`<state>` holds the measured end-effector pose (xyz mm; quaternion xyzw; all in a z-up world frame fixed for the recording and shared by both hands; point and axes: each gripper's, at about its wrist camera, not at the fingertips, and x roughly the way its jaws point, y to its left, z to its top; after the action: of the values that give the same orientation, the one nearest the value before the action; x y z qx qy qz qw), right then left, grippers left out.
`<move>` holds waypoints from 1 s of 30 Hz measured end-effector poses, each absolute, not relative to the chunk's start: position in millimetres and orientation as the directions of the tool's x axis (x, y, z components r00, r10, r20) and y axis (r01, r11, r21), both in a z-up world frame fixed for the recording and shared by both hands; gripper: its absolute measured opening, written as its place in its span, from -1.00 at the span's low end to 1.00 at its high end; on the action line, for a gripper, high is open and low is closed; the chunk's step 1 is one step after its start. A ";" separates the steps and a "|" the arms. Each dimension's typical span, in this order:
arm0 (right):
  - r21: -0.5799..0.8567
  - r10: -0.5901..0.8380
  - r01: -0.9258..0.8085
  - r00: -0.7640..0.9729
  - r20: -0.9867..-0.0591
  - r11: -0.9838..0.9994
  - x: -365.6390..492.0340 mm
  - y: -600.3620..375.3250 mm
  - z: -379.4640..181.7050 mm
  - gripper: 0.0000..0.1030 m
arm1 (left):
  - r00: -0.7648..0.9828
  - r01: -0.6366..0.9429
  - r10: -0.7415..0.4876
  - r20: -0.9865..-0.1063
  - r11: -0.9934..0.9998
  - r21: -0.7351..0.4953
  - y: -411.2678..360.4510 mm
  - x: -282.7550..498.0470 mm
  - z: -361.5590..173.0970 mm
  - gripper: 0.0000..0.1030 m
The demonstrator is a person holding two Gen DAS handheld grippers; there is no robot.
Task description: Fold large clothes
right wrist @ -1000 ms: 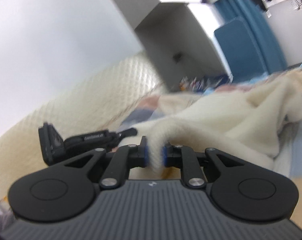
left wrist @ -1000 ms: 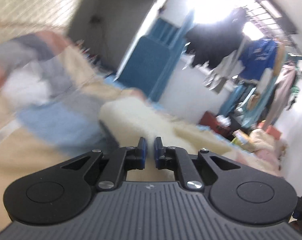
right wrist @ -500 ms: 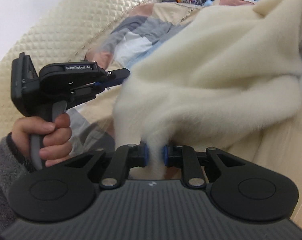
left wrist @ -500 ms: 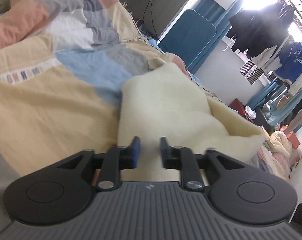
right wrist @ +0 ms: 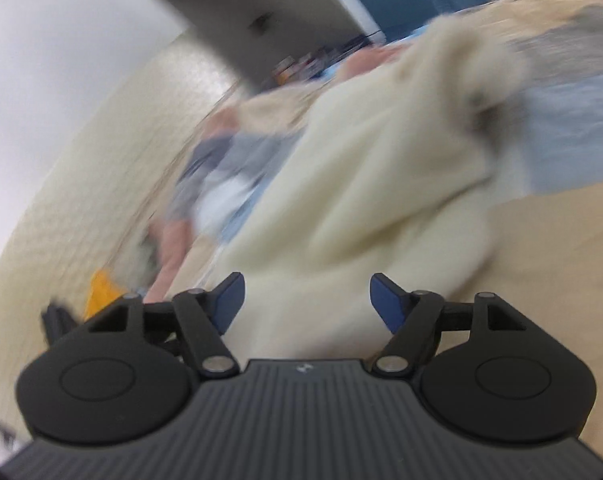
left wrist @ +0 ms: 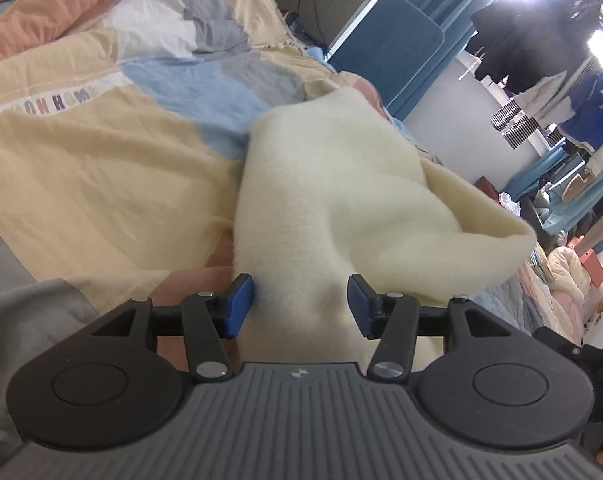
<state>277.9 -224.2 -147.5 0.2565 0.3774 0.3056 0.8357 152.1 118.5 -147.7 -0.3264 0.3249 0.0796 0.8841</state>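
Right now the cream fleece garment (left wrist: 333,200) lies in a loose heap on the bed, on top of the patchwork quilt (left wrist: 93,160), and both of your tools have just let go of it. Your left hand-held gripper (left wrist: 299,304) has just been opening: its blue pads (left wrist: 237,304) stand apart with a ridge of fleece lying between them, the left one perhaps brushing the pile, neither squeezing it. Your right hand-held gripper (right wrist: 307,302) has likewise just been opening and stands wider; the fleece (right wrist: 361,200) lies slack between and beyond its pads, though that view is badly blurred. Judging by the thick pile and the way the near edge rolls over on itself, expect this garment to be soft, bulky and fairly light, with no stiffness to keep a crease; it will probably slump and spring back when released. The nap should grip the pads well, so slipping is unlikely, but a pinch in the thick middle would gather several layers at once. Better to take hold at a single-layer hem or corner, one tool at each end of the same edge, and to pinch deep enough that the fluff does not simply pull out. The folded lip on the side of the heap toward the hanging clothes (left wrist: 541,52) looks like the clearest edge to find.
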 end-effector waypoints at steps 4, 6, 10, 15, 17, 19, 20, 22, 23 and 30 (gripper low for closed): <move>0.667 0.641 -0.179 0.532 -0.553 0.724 300.0 -224.5 -171.0 0.41 | 0.761 -0.379 -0.074 -0.645 0.756 -0.533 124.4 161.3 -156.0 0.15; 0.671 0.625 -0.120 0.510 -0.591 0.732 309.6 -221.5 -186.5 0.40 | 0.752 -0.396 -0.075 -0.654 0.743 -0.540 128.2 163.7 -160.0 0.16; 0.671 0.604 -0.050 0.490 -0.629 0.740 325.4 -220.2 -207.2 0.40 | 0.740 -0.421 -0.092 -0.666 0.710 -0.565 135.7 167.1 -168.3 0.17; 0.692 0.622 -0.037 0.475 -0.623 0.721 339.7 -211.4 -220.4 0.04 | 0.732 -0.440 -0.109 -0.673 0.678 -0.589 142.9 169.9 -176.2 0.20; 0.709 0.645 -0.054 0.469 -0.603 0.703 339.0 -210.3 -219.2 -0.47 | 0.730 -0.445 -0.113 -0.674 0.669 -0.595 144.8 170.3 -177.4 0.21; 0.695 0.639 -0.114 0.520 -0.567 0.710 330.6 -212.0 -201.6 -0.61 | 0.732 -0.446 -0.117 -0.672 0.663 -0.601 145.2 169.7 -177.9 0.21; 0.695 0.639 -0.140 0.550 -0.537 0.705 326.7 -214.0 -192.9 -0.63 | 0.732 -0.446 -0.117 -0.671 0.663 -0.602 145.2 169.6 -177.8 0.21; 0.719 0.645 -0.173 0.613 -0.455 0.673 318.9 -222.9 -173.9 -0.66 | 0.734 -0.439 -0.123 -0.668 0.664 -0.605 144.6 169.3 -177.8 0.24; 0.725 0.638 -0.188 0.649 -0.414 0.662 314.6 -229.4 -163.2 -0.66 | 0.737 -0.429 -0.135 -0.662 0.663 -0.613 144.5 169.9 -178.0 0.25; 0.582 0.497 -0.191 0.756 -0.427 0.790 339.3 -253.2 -126.8 -0.68 | 0.775 -0.306 -0.214 -0.595 0.696 -0.649 129.9 176.9 -171.9 0.34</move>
<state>339.3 -253.2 -126.8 0.2613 0.2928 0.1910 0.8997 176.9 129.9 -171.9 -0.3888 0.3346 0.0270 0.8580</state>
